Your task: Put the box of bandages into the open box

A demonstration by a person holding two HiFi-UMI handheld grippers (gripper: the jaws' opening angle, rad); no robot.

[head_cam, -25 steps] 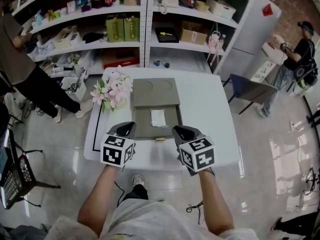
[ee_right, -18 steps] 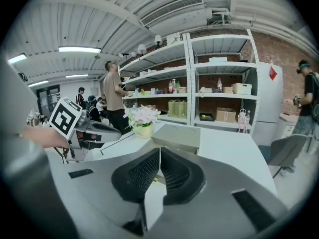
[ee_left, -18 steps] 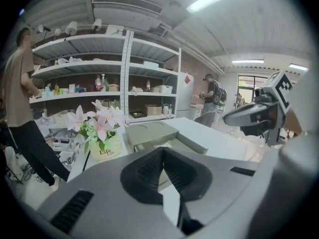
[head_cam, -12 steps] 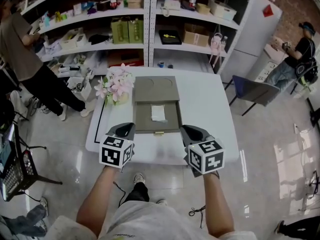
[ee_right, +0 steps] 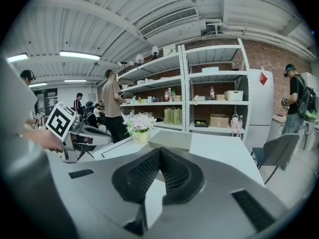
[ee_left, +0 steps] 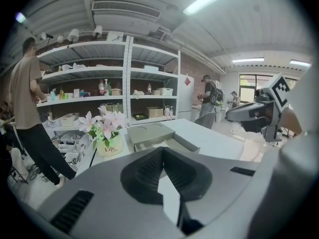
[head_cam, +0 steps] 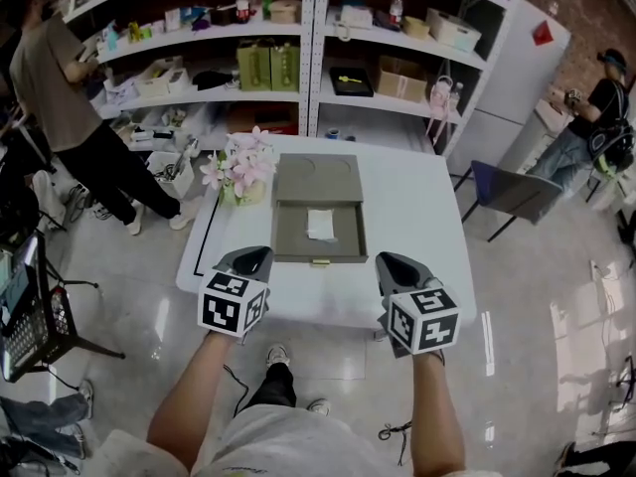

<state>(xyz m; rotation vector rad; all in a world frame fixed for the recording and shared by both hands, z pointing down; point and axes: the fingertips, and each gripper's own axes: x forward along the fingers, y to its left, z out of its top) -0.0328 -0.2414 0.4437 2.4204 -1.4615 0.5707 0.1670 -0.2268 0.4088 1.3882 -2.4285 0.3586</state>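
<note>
A grey open box (head_cam: 288, 238) lies in the middle of the white table (head_cam: 407, 207), its lid (head_cam: 316, 178) folded back flat. A small white bandage box (head_cam: 321, 224) rests inside the tray. My left gripper (head_cam: 249, 261) hovers at the table's near edge, just left of the tray's front. Its jaws are shut and hold nothing. My right gripper (head_cam: 398, 270) hangs near the front right, likewise shut and empty. The left gripper view has the open box (ee_left: 149, 133) ahead of the left gripper (ee_left: 162, 150). The right gripper view shows the lid (ee_right: 172, 139) beyond the right gripper (ee_right: 159, 151).
A pot of pink flowers (head_cam: 238, 170) stands at the table's far left corner. Stocked shelves (head_cam: 308, 43) run behind the table. A blue chair (head_cam: 512, 192) is to the right. One person (head_cam: 60, 97) stands at the shelves on the left, another (head_cam: 596, 117) at the far right.
The head view has drawn back, so the table looks smaller and higher. My right gripper has shifted right and toward me, away from the tray. The left gripper has barely moved.
</note>
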